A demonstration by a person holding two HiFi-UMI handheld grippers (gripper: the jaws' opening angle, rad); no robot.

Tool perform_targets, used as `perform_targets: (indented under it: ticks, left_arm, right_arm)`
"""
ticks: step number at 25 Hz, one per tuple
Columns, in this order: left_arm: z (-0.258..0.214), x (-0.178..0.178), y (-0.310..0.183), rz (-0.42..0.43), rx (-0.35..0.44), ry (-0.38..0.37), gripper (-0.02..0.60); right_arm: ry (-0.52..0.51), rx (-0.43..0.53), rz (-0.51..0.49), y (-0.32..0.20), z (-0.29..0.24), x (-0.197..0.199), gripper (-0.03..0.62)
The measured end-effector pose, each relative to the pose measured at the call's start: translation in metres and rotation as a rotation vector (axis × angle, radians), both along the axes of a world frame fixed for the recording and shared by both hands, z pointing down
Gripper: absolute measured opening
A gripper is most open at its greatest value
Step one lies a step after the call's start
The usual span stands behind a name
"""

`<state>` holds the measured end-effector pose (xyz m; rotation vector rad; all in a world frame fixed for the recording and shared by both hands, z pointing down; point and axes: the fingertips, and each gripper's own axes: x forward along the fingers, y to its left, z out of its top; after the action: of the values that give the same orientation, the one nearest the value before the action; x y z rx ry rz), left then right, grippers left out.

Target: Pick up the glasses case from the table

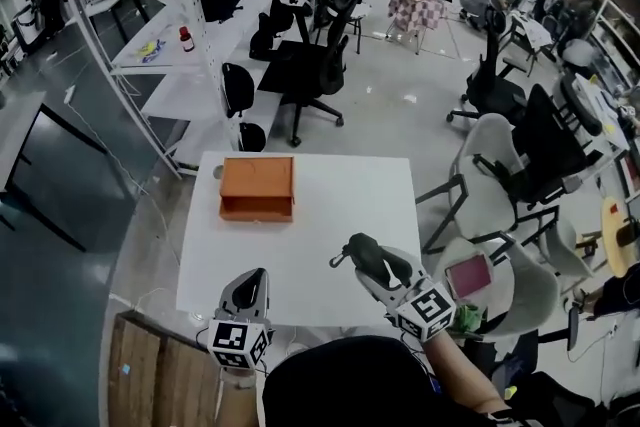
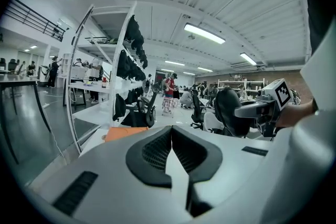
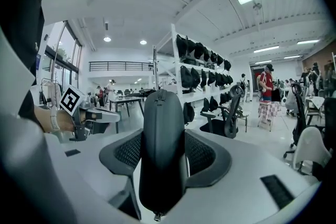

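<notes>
The glasses case (image 1: 372,256) is a dark zippered oval, lifted above the near right part of the white table (image 1: 340,200). My right gripper (image 1: 378,267) is shut on it; in the right gripper view the case (image 3: 161,149) stands lengthwise between the black pads (image 3: 207,157). In the left gripper view it (image 2: 230,110) shows at the right in that gripper. My left gripper (image 1: 254,281) hovers at the table's near left edge, its jaws closed together with nothing between them (image 2: 171,132). It also shows at the left of the right gripper view (image 3: 102,115).
An orange box (image 1: 257,187) sits on the far left of the table. White shelving (image 1: 190,25) runs along the left, with black office chairs (image 1: 310,75) beyond. Grey chairs (image 1: 500,200) stand close at the table's right. People work at the far end.
</notes>
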<state>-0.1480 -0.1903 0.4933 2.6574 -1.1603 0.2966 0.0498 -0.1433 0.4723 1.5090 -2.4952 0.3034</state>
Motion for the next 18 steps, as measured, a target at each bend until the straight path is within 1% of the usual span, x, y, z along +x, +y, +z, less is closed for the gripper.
perform_targets:
  ticks: [5, 13, 18]
  left_arm:
    - [-0.001, 0.003, 0.008, 0.010, -0.012, 0.004, 0.020]
    - [-0.001, 0.013, 0.020, 0.037, -0.016, -0.002, 0.020]
    - [0.005, 0.024, 0.031, 0.044, -0.032, 0.001, 0.020]
  right_arm:
    - [-0.031, 0.015, 0.024, 0.010, 0.000, 0.003, 0.258]
    - [-0.025, 0.007, 0.040, 0.029, 0.003, 0.006, 0.258]
    - [-0.022, 0.016, 0.066, 0.040, 0.001, 0.021, 0.258]
